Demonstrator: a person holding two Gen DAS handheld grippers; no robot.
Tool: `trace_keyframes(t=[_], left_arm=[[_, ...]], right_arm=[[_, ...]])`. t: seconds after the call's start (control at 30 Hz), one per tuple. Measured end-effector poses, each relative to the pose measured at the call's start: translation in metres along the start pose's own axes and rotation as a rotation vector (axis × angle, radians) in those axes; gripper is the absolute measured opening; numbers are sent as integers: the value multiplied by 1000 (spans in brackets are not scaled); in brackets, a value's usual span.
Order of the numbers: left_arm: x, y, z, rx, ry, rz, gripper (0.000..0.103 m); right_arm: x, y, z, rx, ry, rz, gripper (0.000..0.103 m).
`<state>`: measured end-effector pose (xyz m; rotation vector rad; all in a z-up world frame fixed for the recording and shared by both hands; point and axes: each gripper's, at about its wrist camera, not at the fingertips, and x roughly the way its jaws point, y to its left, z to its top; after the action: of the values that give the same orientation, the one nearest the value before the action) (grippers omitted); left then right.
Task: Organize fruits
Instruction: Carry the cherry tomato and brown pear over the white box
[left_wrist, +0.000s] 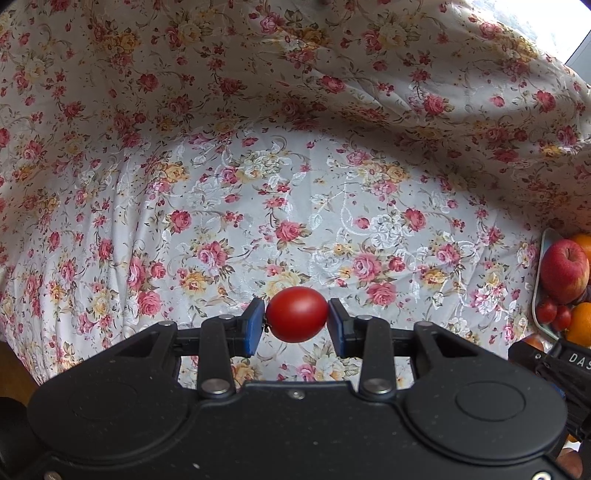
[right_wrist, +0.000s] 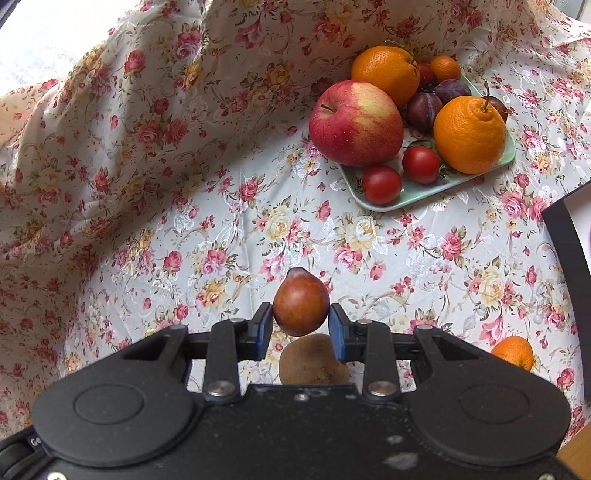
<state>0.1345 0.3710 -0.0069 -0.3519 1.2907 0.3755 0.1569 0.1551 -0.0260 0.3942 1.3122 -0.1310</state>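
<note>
So the left tool is clamped on a small oval red cherry tomato, blue pads pressing it from both sides, held up above the desk's flowery rose-print tablecloth. The right tool is squeezed around a small reddish-brown pear-shaped fruit, narrow end pointing away from the camera. Honestly can't tell what that fruit is exactly.

Right under that fruit there's a fuzzy brown kiwi lying on the cloth, but its near half is hidden behind the tool body.

The pale green square tray sits toward the far right part of the desk in the right wrist view, loaded with a big red-yellow apple, two bumpy large oranges, two more red cherry tomatoes, a couple of dark purple plums, and a small tangerine at the back. One dark fruit behind the nearer orange is mostly hidden.

A loose small orange mandarin sits on the cloth near the right edge, partly cut off by the tool. A dark flat-edged object pokes in at the right; can't make out what it is.

In the left wrist view the tray is chopped off by the frame edge.
</note>
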Motion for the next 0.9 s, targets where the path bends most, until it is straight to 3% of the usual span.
trace_keyframes(t=[0.37,0.9], left_arm=[[-6,-22,-5,44,-2,-22,45],[-14,-94,-32,199,-16,-44,45]], right_arm=[[-19,-33,-27,82,12,0,33],[-36,-85,-11,132,-48,-57,33]])
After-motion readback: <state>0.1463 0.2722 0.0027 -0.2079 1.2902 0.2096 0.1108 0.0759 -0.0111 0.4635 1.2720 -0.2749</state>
